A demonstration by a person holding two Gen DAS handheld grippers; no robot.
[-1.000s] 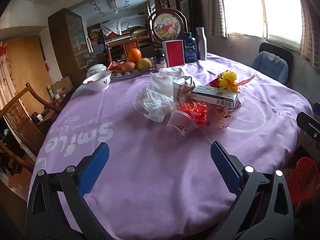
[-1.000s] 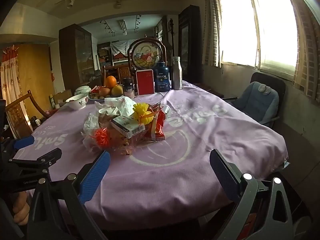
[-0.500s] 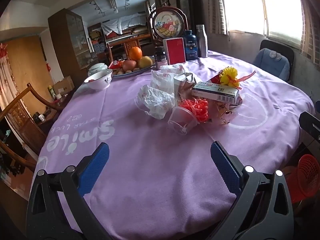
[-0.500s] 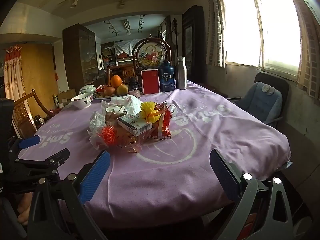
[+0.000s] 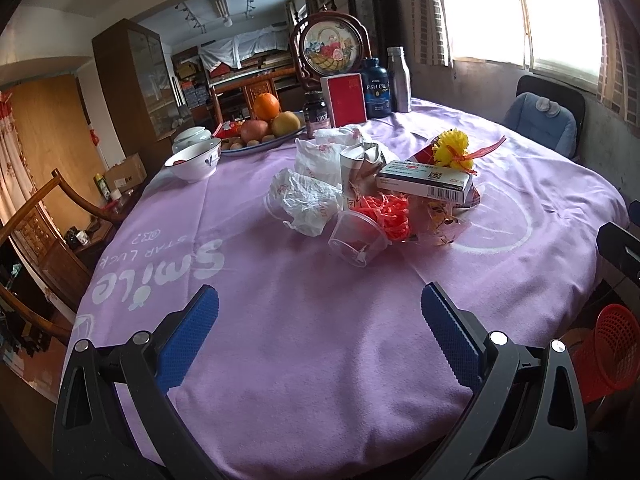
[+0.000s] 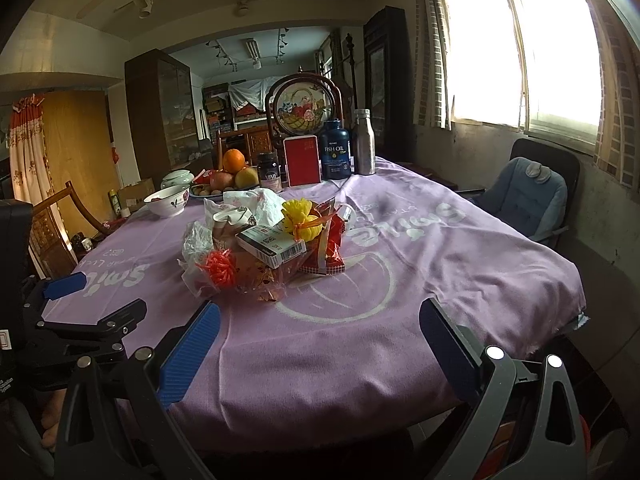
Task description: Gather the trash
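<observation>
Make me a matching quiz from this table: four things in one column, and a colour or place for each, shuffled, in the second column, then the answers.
Things:
1. clear plastic cup
2. white carton
3. fish oil bottle
4. red basket

Descriptions:
A. off the table, down at the right
B. lying on its side at the near edge of the trash pile
C. standing at the far side beside a metal bottle
D. resting on top of the trash pile

Pairs: 1-B, 2-D, 3-C, 4-A
</observation>
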